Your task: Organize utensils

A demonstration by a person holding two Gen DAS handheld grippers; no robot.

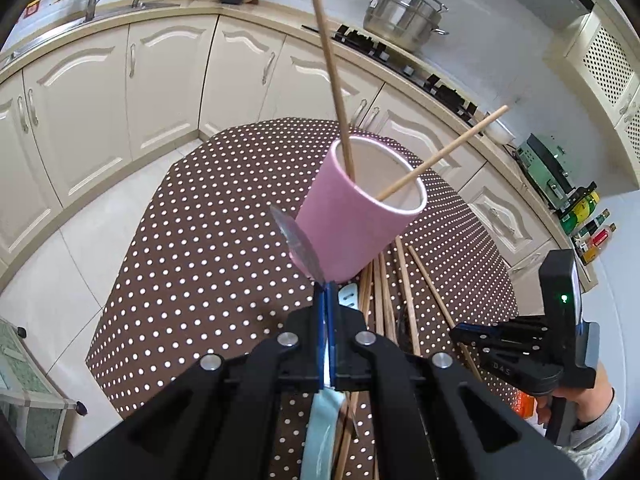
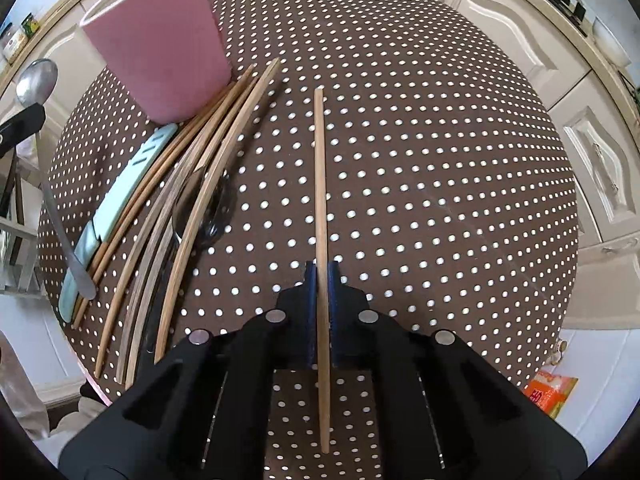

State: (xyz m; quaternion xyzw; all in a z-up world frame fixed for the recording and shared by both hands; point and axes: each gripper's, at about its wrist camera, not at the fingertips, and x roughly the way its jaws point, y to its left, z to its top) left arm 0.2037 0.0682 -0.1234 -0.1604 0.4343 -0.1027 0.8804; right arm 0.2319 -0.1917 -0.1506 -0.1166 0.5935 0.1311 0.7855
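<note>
Pink and matte, the cup (image 1: 360,208) stands on the brown polka-dot tablecloth (image 1: 208,216), and two wooden chopsticks (image 1: 334,76) lean out of its white inside, one steep, one slanting off to the right.

My left gripper (image 1: 325,292) has its blue pads pressed together on a metal spoon (image 1: 298,242). Its bowl sticks out past the fingertips, edge-on, just in front of the cup's wall; I cannot tell whether it touches the cup. From the right wrist camera the same spoon (image 2: 38,80) shows at the far left, its bowl raised beside the cup (image 2: 160,40).

My right gripper (image 2: 322,276) is clamped on a single chopstick (image 2: 320,184). It runs straight out ahead between the pads and also back under the gripper body, over bare tablecloth (image 2: 420,160), well apart from the cup.

To the left of that held stick, a pile of chopsticks (image 2: 192,184) fans out on the cloth from the foot of the cup, some pale, some darker. A second spoon (image 2: 204,208) lies under them, bowl up. A pale green-handled knife (image 2: 120,192) lies along the pile's left edge, its blade end near the cup's base.

In the left wrist view my right gripper (image 1: 472,334) hangs low over the pile (image 1: 392,300).
</note>
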